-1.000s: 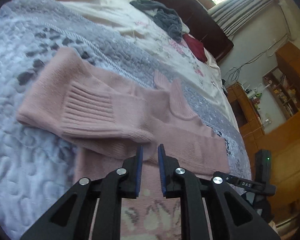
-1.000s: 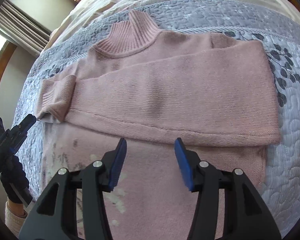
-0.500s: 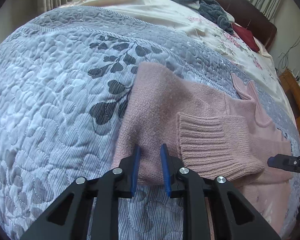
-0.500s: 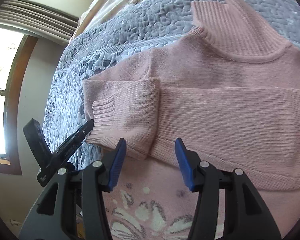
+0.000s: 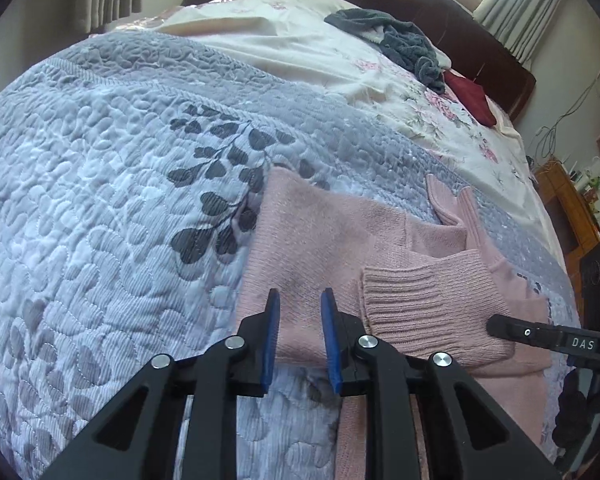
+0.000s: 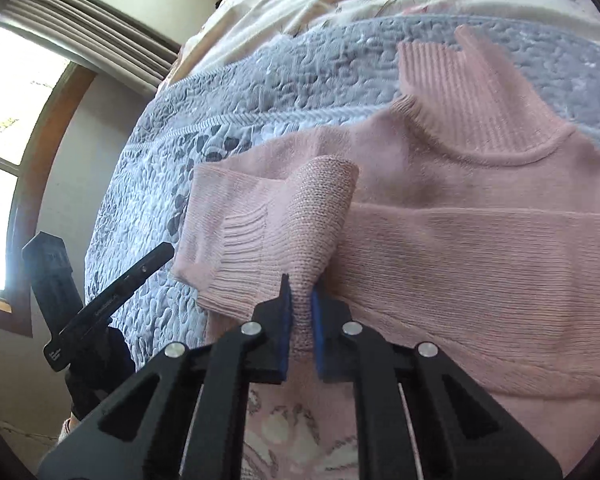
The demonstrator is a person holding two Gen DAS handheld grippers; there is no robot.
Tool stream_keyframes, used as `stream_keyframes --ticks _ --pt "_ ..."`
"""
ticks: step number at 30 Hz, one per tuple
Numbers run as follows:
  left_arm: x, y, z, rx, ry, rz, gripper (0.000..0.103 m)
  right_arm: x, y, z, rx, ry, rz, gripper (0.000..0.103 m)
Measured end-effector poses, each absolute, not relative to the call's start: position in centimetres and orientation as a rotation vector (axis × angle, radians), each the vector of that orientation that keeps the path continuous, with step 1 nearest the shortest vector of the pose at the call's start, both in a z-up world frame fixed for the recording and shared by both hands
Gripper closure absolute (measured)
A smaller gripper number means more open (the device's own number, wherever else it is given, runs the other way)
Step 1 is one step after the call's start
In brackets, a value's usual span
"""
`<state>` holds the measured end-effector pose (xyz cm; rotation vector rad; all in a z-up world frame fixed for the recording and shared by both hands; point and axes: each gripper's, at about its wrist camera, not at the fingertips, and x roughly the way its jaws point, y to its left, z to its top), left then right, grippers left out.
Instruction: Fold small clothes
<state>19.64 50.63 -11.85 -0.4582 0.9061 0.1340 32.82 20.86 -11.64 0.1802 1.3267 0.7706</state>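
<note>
Bedroom w/ curtains and a dark headboard (image 5: 452, 16); your work surface is the grey quilted bedspread (image 5: 100, 200), leaf pattern stitched in. Pink sweater (image 6: 480, 248) lies flat on it, ribbed collar (image 6: 472, 92) pointing toward the cream floral sheet (image 5: 300, 52) further up the bed. One sleeve is folded across the chest, its ribbed cuff (image 5: 428, 308) lying on top near the sweater's side edge.

Your right gripper (image 6: 300, 304) has its blue pads pinched together on a raised ridge of that sleeve's knit, just beside the cuff; fabric tents up btwn the pads. Your left gripper (image 5: 300, 320) sits w/ pads apart, nothing btwn them, over the sweater's side edge next to the cuff, approx at the boundary w/ the bedspread.

Bkgd: a dark grey garment (image 5: 392, 40) and a red cloth (image 5: 468, 96) heaped near the headboard, well apart from the sweater.
</note>
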Motion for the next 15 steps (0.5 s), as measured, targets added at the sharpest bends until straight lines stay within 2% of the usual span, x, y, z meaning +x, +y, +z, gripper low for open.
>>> stream_keyframes --ticks 6,15 --pt "21.7 45.3 -11.5 -0.413 0.907 0.02 0.082 34.7 14.1 -10.6 0.179 1.283 0.649 0.095" --pt "24.6 41.4 -16.1 -0.388 1.032 -0.015 0.082 35.7 11.0 -17.2 0.13 1.383 0.506 0.094"
